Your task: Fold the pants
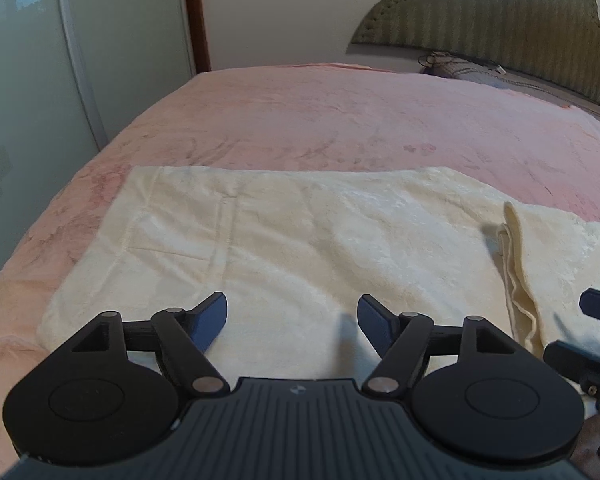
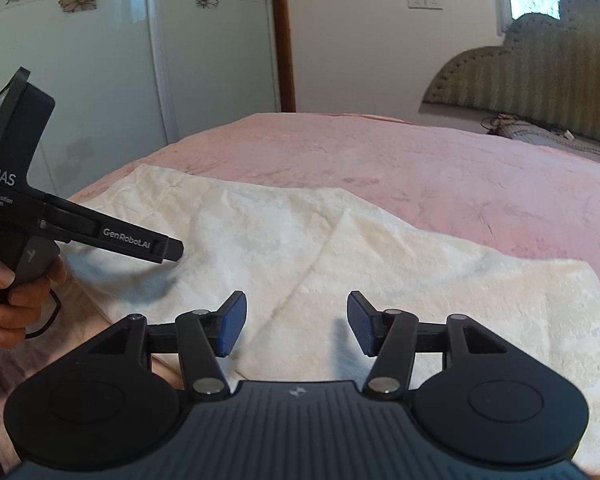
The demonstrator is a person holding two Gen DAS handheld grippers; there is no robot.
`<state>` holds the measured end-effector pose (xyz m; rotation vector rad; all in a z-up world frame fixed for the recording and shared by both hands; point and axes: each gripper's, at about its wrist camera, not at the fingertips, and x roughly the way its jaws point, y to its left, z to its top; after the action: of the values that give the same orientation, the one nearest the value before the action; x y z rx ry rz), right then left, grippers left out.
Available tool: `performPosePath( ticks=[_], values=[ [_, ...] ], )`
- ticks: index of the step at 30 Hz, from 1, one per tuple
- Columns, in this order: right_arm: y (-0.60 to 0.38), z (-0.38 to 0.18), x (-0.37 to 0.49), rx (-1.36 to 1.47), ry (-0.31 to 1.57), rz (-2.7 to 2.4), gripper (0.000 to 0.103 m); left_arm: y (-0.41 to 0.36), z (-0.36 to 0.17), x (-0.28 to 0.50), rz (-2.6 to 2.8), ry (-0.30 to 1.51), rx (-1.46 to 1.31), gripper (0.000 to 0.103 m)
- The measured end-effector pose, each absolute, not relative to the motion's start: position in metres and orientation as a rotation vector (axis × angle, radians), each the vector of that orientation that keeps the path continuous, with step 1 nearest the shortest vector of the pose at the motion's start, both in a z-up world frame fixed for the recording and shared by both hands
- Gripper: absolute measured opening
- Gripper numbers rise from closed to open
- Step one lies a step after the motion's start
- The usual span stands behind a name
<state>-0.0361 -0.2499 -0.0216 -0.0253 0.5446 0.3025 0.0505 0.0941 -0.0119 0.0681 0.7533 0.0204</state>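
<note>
From your left wrist camera, the cream-coloured plush fabric pants (image 1: 300,240) lie flat on the pink bedspread (image 1: 340,120), near the edge closest to you. Their long axis runs left to right across the view, parallel to that near edge. One squared end points left, towards the pale green wardrobe doors (image 1: 40,80); at the right a fold of cloth (image 1: 516,272) stands up in a ridge. Your left tool (image 1: 292,320) hangs just above the pants with its blue-padded jaws standing wide apart and nothing between them. The green padded headboard (image 1: 500,20) is well beyond the pants, at the far right.

From your right wrist camera, the same pants (image 2: 380,260) stretch from the upper left towards the lower right, with a diagonal crease (image 2: 308,264) where one layer overlaps another. Your right tool (image 2: 296,322) sits above that crease, jaws parted, not gripping the cloth. The left tool (image 2: 172,246) shows at the left edge, held in your hand (image 2: 20,296) over the pants' left portion.
</note>
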Motion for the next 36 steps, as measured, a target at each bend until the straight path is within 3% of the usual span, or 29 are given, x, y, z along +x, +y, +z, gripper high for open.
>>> performPosePath(
  ticks=[11,20,27,30,31,32,34,36],
  values=[
    [-0.133,-0.009,-0.027,-0.313,0.492,0.645,0.055,0.204,0.029,0.018,0.184,0.700,-0.115,0.080],
    [-0.030,-0.031,-0.025,-0.669,0.360,0.772,0.053,0.281,0.022,0.003,0.249,0.733,-0.457,0.075],
    [0.009,-0.046,-0.017,-0.838,0.286,0.728,0.028,0.288,0.010,0.002,0.141,0.756,-0.666,0.068],
    [0.007,-0.041,-0.013,-0.781,0.299,0.729,0.022,0.289,0.002,0.006,0.092,0.753,-0.749,0.059],
    [0.006,-0.039,-0.011,-0.771,0.310,0.730,0.021,0.289,0.001,0.007,0.096,0.747,-0.760,0.047],
    [0.006,-0.038,-0.010,-0.762,0.313,0.732,0.017,0.289,-0.001,0.010,0.094,0.742,-0.762,0.030],
    [0.007,-0.040,-0.010,-0.749,0.335,0.740,0.015,0.286,-0.005,0.013,0.075,0.742,-0.761,0.011],
    [0.008,-0.041,-0.009,-0.746,0.343,0.747,0.012,0.286,-0.005,0.013,0.073,0.727,-0.759,0.006]
  ],
)
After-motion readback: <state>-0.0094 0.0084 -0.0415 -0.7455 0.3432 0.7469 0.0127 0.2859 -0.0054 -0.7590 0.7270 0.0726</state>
